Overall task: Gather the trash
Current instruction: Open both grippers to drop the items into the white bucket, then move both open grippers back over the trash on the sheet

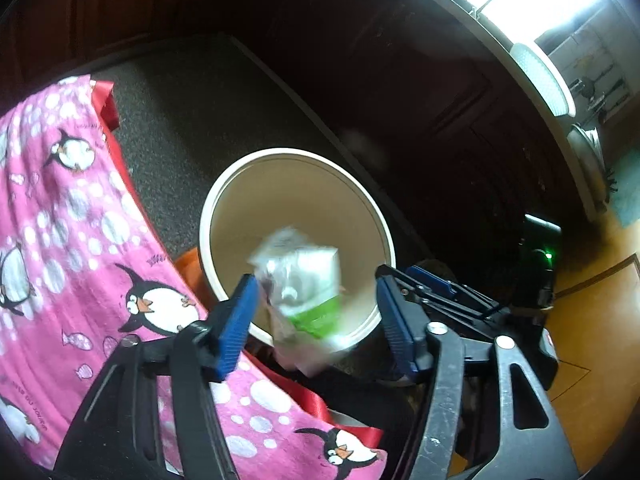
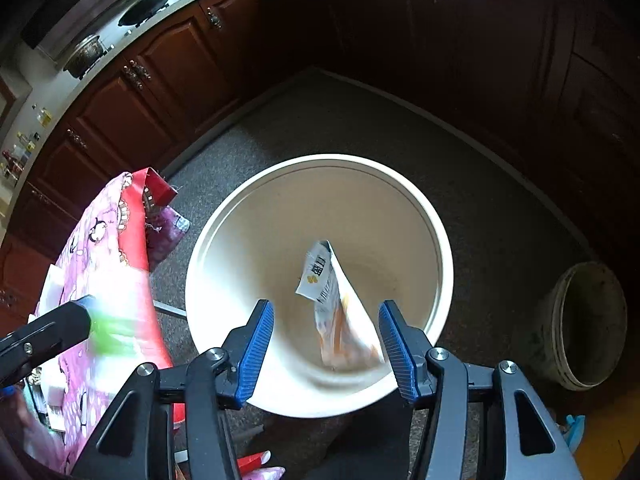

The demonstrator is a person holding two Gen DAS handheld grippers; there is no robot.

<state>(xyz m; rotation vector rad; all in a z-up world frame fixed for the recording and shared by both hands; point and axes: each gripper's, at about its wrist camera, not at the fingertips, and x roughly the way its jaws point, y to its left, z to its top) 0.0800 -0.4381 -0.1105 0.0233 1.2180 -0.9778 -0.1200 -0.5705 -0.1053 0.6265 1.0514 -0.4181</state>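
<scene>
A round white bin stands on the grey floor, straight below both grippers. My left gripper is open over the bin's near rim. A crumpled white and green wrapper, blurred, hangs loose between its blue pads, close to the left one and well clear of the right one. In the right wrist view my right gripper is open above the bin. A white and orange wrapper lies inside the bin between the pads, with neither pad pressing on it. The left gripper's fingers show at that view's left edge with a green blur.
A pink penguin blanket over red cloth hangs right beside the bin on the left. Dark wooden cabinets line the back. A dirty grey bucket stands to the bin's right. Pans sit on the counter.
</scene>
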